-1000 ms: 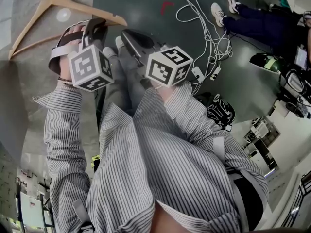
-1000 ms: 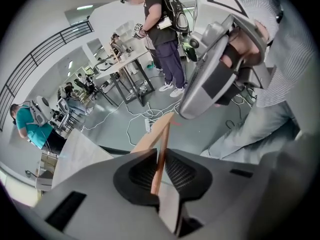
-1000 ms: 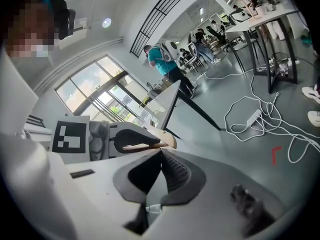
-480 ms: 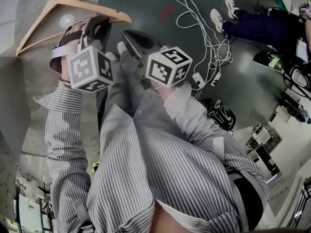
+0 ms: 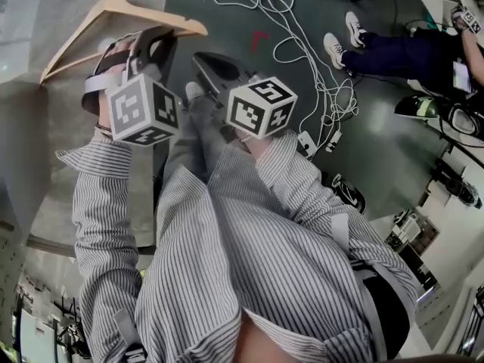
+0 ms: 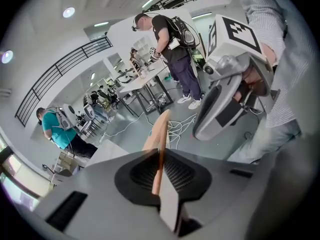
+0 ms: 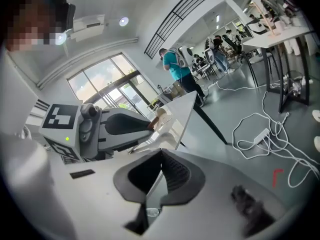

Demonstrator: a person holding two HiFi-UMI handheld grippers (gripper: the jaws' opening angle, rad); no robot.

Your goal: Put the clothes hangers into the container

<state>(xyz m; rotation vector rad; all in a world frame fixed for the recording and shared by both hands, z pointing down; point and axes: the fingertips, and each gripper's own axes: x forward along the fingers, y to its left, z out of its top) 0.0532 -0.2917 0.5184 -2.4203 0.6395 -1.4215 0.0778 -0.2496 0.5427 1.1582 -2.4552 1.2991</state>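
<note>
At about 11 o'clock in the head view, the wooden hanger point(image 5: 79, 36) lies slantwise over a pale grey surface point(image 5: 30, 21), its peak toward 12 o'clock; whether it touches that surface cannot be told. The left gripper point(image 5: 151, 40) reaches toward 12 o'clock onto the hanger's lower bar. In the left gripper view, the left gripper point(image 6: 159, 154) has just been closing its jaws, and they now pinch the hanger point(image 6: 159, 129) edge-on between the ribbed pads, the wood running out toward 12 o'clock. Its marker cube point(image 5: 142, 110) sits just below, at the end of a striped sleeve point(image 5: 98, 195). Just to the right, near the centre, the right gripper point(image 5: 203, 60) points toward 11 o'clock over the dark floor point(image 5: 227, 13), apart from the hanger. In the right gripper view, the right gripper point(image 7: 160, 154) has its jaws pressed together at the tips with nothing between them. White cables point(image 5: 302, 21) trail across the floor at 1 o'clock.
</note>
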